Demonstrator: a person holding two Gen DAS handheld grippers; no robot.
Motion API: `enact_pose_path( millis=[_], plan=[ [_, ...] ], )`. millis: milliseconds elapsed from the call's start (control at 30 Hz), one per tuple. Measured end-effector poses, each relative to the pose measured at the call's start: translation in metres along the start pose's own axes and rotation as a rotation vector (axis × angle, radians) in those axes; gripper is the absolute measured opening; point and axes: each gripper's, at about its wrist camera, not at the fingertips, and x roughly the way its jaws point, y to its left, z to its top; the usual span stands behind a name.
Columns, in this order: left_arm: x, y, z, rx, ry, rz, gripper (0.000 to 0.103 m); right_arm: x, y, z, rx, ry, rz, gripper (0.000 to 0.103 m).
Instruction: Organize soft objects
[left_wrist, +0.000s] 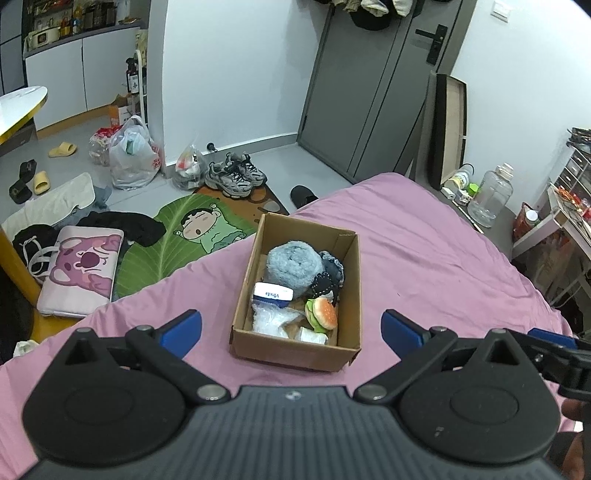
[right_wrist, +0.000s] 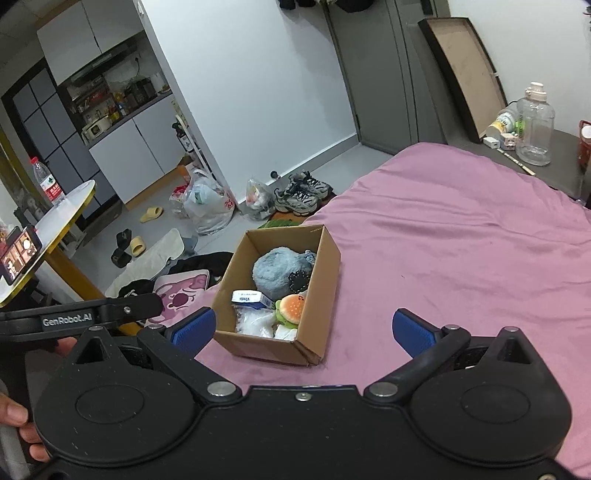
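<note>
An open cardboard box sits on the bed, on its pink sheet, near the edge that faces the floor, and it is packed with soft things. At the far end lies a fluffy grey-blue ball of plush or yarn, round and fuzzy, with a darker knitted piece in grey and black pressed against its right side. In front of the ball rests a tissue pack, blue and white with printed lettering, lying flat. Beside it on the right sits a small plush burger, with an orange speckled bun, green frill of lettuce and a pale underside, tilted on its side. A crinkled clear plastic bag fills the near left corner, and a white crumpled piece lies by the near wall; what it is cannot be told. The left gripper hangs above the bed just short of the box, its blue pads spread wide with nothing between them. The right gripper is likewise released, its fingers wide apart and empty, hovering at the near side of the same box, where the burger and the ball show again. On the floor beyond the bed lie a leaf-shaped mat, a pair of sneakers and plastic bags.
</note>
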Motion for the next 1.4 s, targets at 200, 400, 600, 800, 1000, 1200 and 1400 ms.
enact_pose_path(
  millis=[200, 400, 600, 800, 1000, 1200, 1400],
  plan=[
    [-0.016, 0.006, -0.011, 0.006, -0.011, -0.005, 0.102, -0.015, 0.009, -0.013, 0.016, -0.009, -0.009, 0.103],
    [-0.030, 0.010, -0.021, 0.028, -0.011, -0.013, 0.102, -0.024, 0.016, -0.023, 0.014, 0.001, -0.039, 0.103],
    [-0.044, 0.017, -0.030, 0.033, -0.025, -0.020, 0.102, -0.038, 0.023, -0.033, 0.008, -0.019, -0.038, 0.103],
    [-0.054, 0.021, -0.039, 0.041, -0.030, -0.021, 0.102, -0.047, 0.028, -0.041, -0.011, -0.025, -0.059, 0.103],
    [-0.060, 0.021, -0.044, 0.052, -0.036, -0.023, 0.102, -0.051, 0.028, -0.047, -0.007, -0.026, -0.059, 0.103],
    [-0.064, 0.020, -0.046, 0.054, -0.033, -0.030, 0.102, -0.055, 0.025, -0.054, 0.000, -0.024, -0.076, 0.103],
    [-0.066, 0.019, -0.045, 0.051, -0.037, -0.032, 0.102, -0.058, 0.021, -0.055, 0.002, -0.029, -0.070, 0.103]
  ],
)
